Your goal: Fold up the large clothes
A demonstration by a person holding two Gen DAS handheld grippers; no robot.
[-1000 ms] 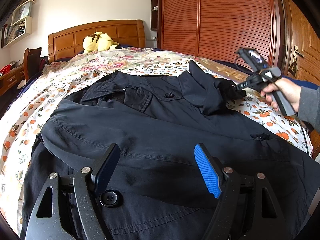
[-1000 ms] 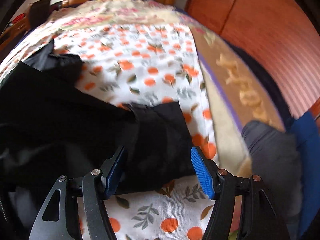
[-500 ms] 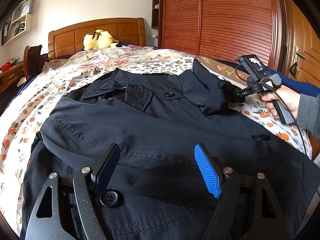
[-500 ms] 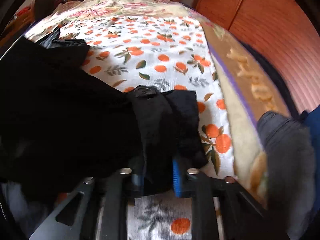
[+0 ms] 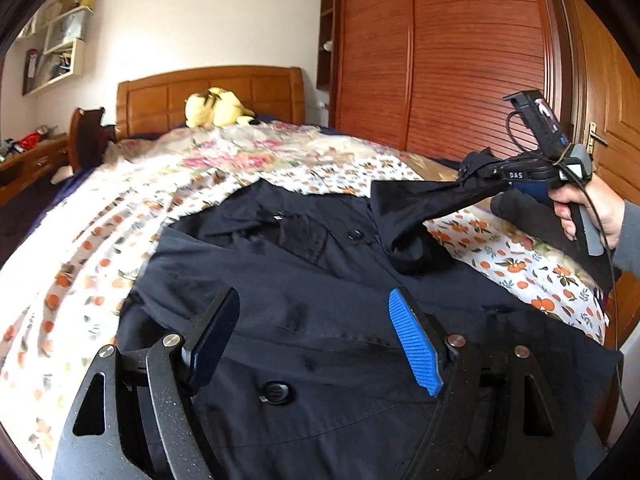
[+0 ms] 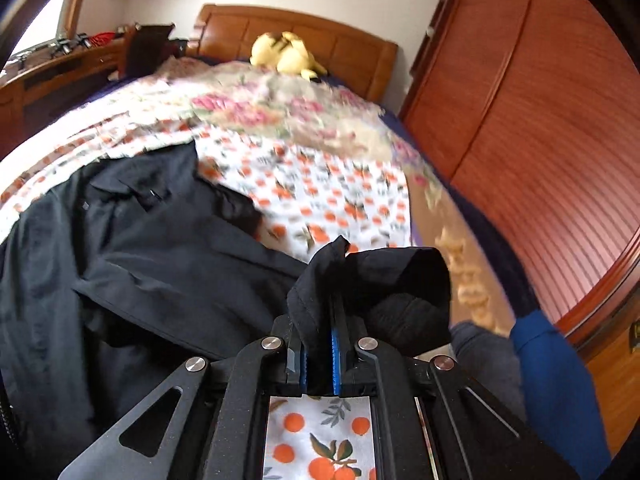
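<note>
A large dark navy coat (image 5: 304,280) lies spread over the bed, buttons up. Its right sleeve (image 5: 424,204) is lifted off the bedspread, pulled taut toward the right. My right gripper (image 6: 316,344) is shut on the sleeve's cuff (image 6: 320,280), the dark cloth pinched between the blue pads; in the left wrist view the right gripper (image 5: 476,170) shows held up by a hand at the right. My left gripper (image 5: 316,332) hovers open above the coat's lower front, near a black button (image 5: 274,392), nothing between its fingers.
The bed has an orange-fruit sheet (image 5: 80,256) and a floral cover (image 5: 256,148), with a yellow plush toy (image 5: 216,112) at the wooden headboard (image 5: 208,92). A red-brown wardrobe (image 5: 460,52) stands right of the bed; a desk (image 6: 64,68) stands left.
My right gripper closed on the sleeve cuff, then lifted it up off the bed, stretching the sleeve. My left gripper rose a little and stayed open.
</note>
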